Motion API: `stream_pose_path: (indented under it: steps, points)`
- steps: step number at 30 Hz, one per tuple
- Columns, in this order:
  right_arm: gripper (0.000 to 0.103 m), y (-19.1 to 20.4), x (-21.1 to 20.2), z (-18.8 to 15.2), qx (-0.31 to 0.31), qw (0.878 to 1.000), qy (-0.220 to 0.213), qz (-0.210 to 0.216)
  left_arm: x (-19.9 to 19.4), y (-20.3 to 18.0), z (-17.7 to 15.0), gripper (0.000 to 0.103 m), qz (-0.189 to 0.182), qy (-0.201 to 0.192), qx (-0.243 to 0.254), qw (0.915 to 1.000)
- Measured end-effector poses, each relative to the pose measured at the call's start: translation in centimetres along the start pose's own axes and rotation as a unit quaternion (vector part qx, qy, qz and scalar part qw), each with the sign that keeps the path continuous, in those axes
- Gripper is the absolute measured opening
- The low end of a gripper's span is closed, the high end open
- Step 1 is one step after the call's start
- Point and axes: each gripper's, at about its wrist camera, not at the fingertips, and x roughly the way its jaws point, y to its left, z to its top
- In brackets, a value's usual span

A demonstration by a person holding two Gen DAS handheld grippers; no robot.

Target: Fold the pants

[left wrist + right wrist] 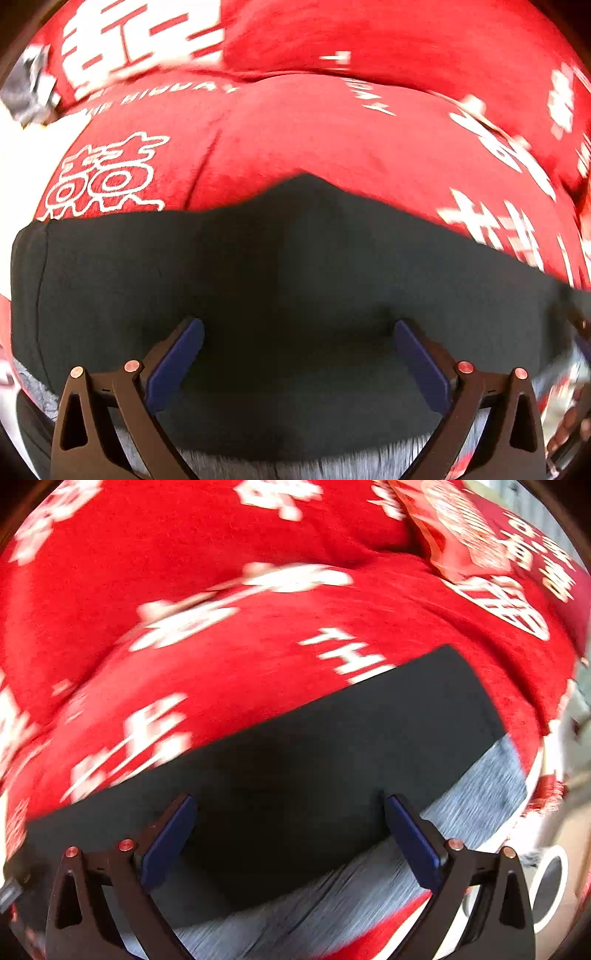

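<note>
Black pants lie folded on the red blanket; left tool and right tool hover wide, gripping nothing. Next, I judge: pinch an edge.

Left tool with black angular finger arms, triangular cut-outs, flat dark-blue pads, round copper-coloured rivets near each pad, right tool of the same build, black arms, ribbed blue pads, copper rivets
</note>
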Motion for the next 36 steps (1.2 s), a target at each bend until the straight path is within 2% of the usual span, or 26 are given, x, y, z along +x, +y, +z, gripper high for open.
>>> stream_pose_path:
  steps: [2,4,6,8,10,15,19,22,26,28,31,34,36]
  points:
    - [0.102,3.4,-1.6,-2.7,-0.073,0.997,-0.003,0.025,-0.8,-1.3,-2.2,0.103,-0.013,0.003,0.044,0.999]
    - [0.102,7.2,-2.8,-6.1,-0.156,0.986,0.005,0.054,-1.0,-2.3,-4.1,0.103,-0.017,0.011,0.081,0.9965]
    - [0.102,10.5,-3.0,-9.1,-0.22,0.973,0.02,0.071,-0.8,-2.5,-5.8,0.103,-0.006,0.016,0.106,0.9942]
    - [0.102,12.7,-2.1,-11.3,-0.267,0.961,0.04,0.067,-0.2,-1.9,-6.2,0.103,-0.001,0.025,0.105,0.9942]
    - [0.102,12.5,-1.4,-12.3,-0.28,0.958,0.046,0.047,-0.1,-1.1,-6.2,0.103,-0.005,0.026,0.097,0.9949]
    - [0.103,8.8,-1.6,-10.4,-0.233,0.969,0.045,0.061,0.0,0.1,-6.6,0.103,0.003,0.016,0.093,0.9955]
    - [0.103,3.5,-0.9,-8.1,-0.182,0.981,0.045,0.044,0.1,0.3,-6.9,0.103,0.005,0.011,0.097,0.9952]
    - [0.103,-1.4,-0.3,-6.2,-0.115,0.992,0.047,0.038,0.1,0.5,-6.9,0.103,0.004,0.01,0.097,0.9953]
    - [0.103,-7.4,0.8,-3.9,-0.025,0.998,0.051,0.035,-0.1,0.5,-7.0,0.103,0.008,0.01,0.095,0.9954]
    - [0.103,-9.2,0.4,-3.0,0.02,0.998,0.051,-0.002,-0.5,0.4,-6.9,0.103,0.015,0.012,0.087,0.996]
    - [0.103,-9.5,-2.1,-2.2,0.047,0.998,0.007,-0.043,-1.7,-0.5,-6.2,0.103,0.012,-0.005,0.087,0.9961]
    - [0.103,-6.3,-3.5,-1.7,0.027,0.998,-0.032,-0.05,-1.6,-2.1,-4.7,0.103,0.003,-0.001,0.078,0.9969]
    - [0.103,-3.0,-2.8,-1.5,0.008,0.998,-0.038,-0.043,-0.6,-2.3,-3.4,0.103,0.01,0.011,0.048,0.9987]
